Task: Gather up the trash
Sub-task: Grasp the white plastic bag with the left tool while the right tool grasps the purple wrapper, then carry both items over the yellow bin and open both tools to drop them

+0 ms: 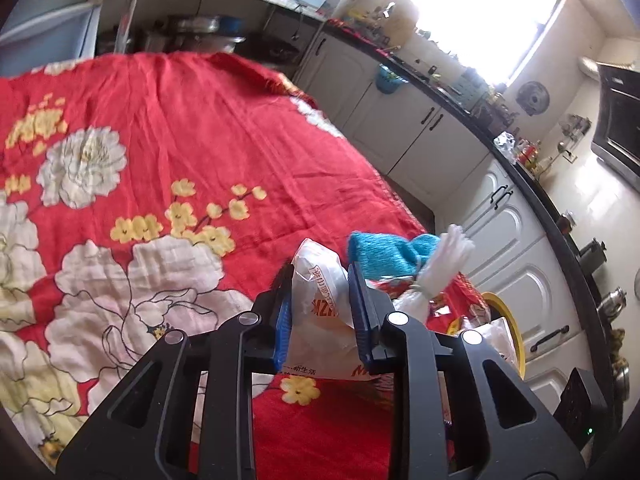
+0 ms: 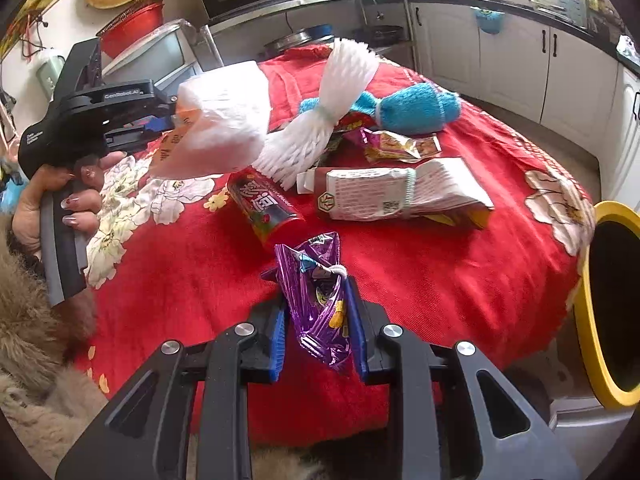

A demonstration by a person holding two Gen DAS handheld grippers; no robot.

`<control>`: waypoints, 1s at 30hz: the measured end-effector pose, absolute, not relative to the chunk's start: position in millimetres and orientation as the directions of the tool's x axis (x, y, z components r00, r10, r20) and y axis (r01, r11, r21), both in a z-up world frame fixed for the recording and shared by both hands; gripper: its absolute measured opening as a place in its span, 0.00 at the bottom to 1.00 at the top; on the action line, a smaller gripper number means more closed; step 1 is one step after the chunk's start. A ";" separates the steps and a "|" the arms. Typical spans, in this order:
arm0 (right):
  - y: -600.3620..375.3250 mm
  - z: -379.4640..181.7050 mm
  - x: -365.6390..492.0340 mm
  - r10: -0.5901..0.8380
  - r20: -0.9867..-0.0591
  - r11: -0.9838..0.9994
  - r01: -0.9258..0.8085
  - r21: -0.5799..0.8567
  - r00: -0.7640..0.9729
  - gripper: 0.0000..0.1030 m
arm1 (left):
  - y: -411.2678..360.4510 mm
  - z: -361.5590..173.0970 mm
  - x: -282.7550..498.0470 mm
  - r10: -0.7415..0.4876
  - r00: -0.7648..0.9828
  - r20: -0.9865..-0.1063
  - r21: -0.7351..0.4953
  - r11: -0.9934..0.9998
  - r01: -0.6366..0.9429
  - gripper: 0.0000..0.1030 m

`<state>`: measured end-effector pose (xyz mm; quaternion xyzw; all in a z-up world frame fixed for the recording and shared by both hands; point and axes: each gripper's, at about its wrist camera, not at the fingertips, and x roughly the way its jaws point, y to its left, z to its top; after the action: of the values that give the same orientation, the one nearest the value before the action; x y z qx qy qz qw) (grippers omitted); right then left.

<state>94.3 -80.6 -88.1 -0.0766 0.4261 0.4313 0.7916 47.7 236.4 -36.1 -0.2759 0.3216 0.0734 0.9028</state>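
Right wrist: fingers (image 2: 318,332) pinch crinkled purple wrapper (image 2: 320,312); left fingers (image 1: 320,316) clamp white bag (image 1: 320,300) (orange print).

Left gripper (image 1: 322,320): jaws clamped on a white bag (image 1: 320,304), held clear of the table. Right gripper (image 2: 318,334): jaws clamped on a purple wrapper (image 2: 320,312). Left hand (image 2: 60,200) wraps the handle.

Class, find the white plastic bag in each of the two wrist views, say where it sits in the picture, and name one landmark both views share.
Left wrist view: the white plastic bag sits bottom centre, pinched in the left claw.
Right wrist view: the same bag hangs upper left, off the table, held by that claw.
Shared landmark: the blue fuzzy cloth on the red floral tablecloth.
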 end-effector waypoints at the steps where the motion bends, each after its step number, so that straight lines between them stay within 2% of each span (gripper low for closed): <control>1: -84.2 -86.2 93.5 0.620 -0.737 0.618 -0.747 0.245 0.270 0.24 | 232.7 -31.5 46.7 -0.046 0.788 -0.614 -0.446 0.843 -0.299 0.19; 30: -177.0 -34.5 131.9 0.576 -0.634 0.785 -0.567 0.250 0.516 0.24 | 115.7 21.1 93.5 -0.127 0.833 -0.539 -0.321 0.945 -0.064 0.14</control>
<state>131.9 -177.0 -34.5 0.0058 0.3662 0.3281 0.8707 93.5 115.7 21.1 -0.1654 0.2887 -0.0165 0.9429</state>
